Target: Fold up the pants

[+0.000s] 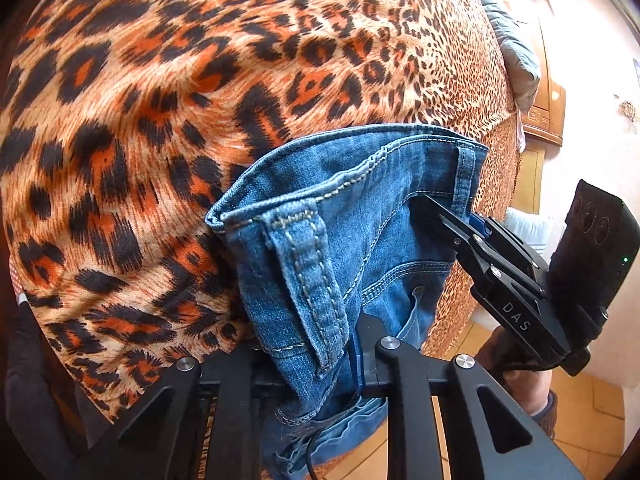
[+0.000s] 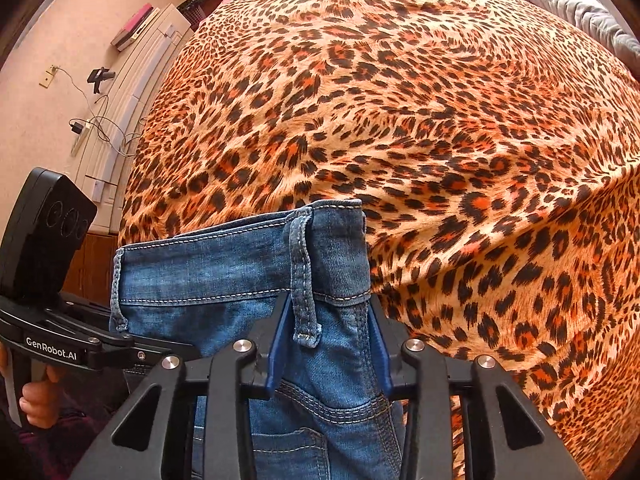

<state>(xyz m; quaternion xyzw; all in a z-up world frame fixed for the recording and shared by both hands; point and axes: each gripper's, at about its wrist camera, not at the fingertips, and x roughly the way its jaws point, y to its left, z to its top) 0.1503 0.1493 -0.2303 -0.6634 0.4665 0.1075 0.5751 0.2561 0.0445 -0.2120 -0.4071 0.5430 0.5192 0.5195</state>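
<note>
The left gripper [image 1: 352, 364] is pinched on the waistband of the pants [image 1: 340, 216], its black fingers pressed into a bunched fold of denim just beside a belt loop [image 1: 308, 284]. The right gripper [image 2: 328, 344] is likewise clamped on the waistband, its blue pads [image 2: 280, 344] squeezing the cloth to either side of another belt loop [image 2: 304, 276]. Between the two grips the pants [image 2: 224, 272] stretch as a short, taut band, raised at the near edge of the bed.

The denim is mid-blue and faded, thick and slightly stretchy, with pale double stitching along the seams and a rolled top edge. From the left wrist view, the right gripper [image 1: 430, 202] bites the far end of the waistband, a hand [image 1: 516, 364] gripping its handle below. In the right wrist view the left gripper's body [image 2: 60, 336] sits at the left, fingers [image 2: 32, 400] curled round its handle.

Beyond the pants spreads a leopard-print bedspread [image 1: 160, 120], plush and short-piled, orange and tan with black rosettes, lying broad and mostly smooth with soft ripples [image 2: 440, 120]. Its far edge meets a grey quilted cover [image 2: 600, 20]. Left of the bed stand a pink wall [image 2: 60, 40] and white panels with cables [image 2: 100, 128]; on the right, a tiled floor [image 1: 592, 400] and a wooden door [image 1: 540, 80].
</note>
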